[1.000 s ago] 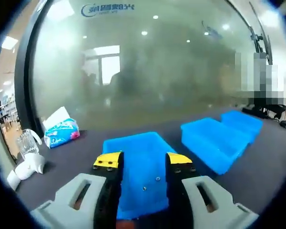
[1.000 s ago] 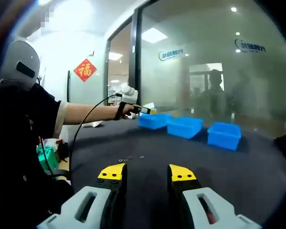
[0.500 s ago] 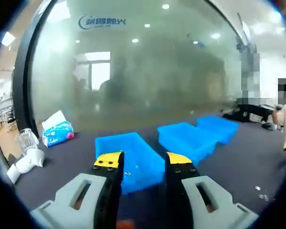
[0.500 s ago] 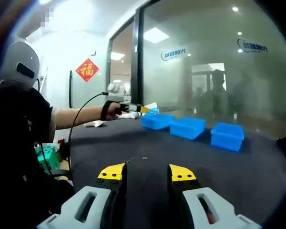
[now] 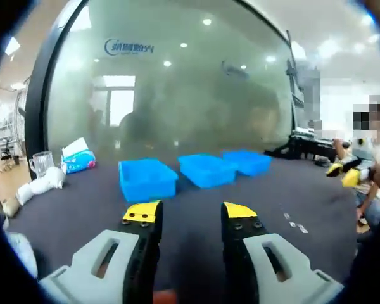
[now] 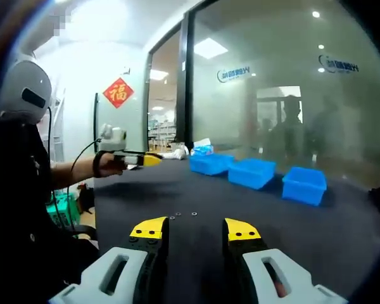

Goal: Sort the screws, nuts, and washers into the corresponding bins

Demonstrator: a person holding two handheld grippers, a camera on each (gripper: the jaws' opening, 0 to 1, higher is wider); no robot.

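A few small loose metal parts [image 6: 182,215], too small to tell screws from nuts or washers, lie on the dark tabletop [image 6: 240,202] just ahead of the right gripper [image 6: 193,233]; in the left gripper view they show as pale specks [image 5: 293,222] toward the tabletop's right edge. Three blue bins stand in a row near the far edge, by the glass wall [image 5: 177,95]: the first bin [image 5: 147,178], the middle bin [image 5: 206,169] and the last bin [image 5: 247,161], set just beside one another. In the right gripper view the same row runs from the first bin [image 6: 209,163] to the last [image 6: 303,184].

The right gripper's jaws stand apart with nothing between them, above the tabletop. The left gripper [image 5: 190,220] likewise has its jaws apart and empty; in the right gripper view it shows in the person's hand [image 6: 107,161], held out over the tabletop's left edge, well apart from the parts.

A tissue pack [image 5: 76,159] and a clear glass [image 5: 41,163] sit at the far left corner.
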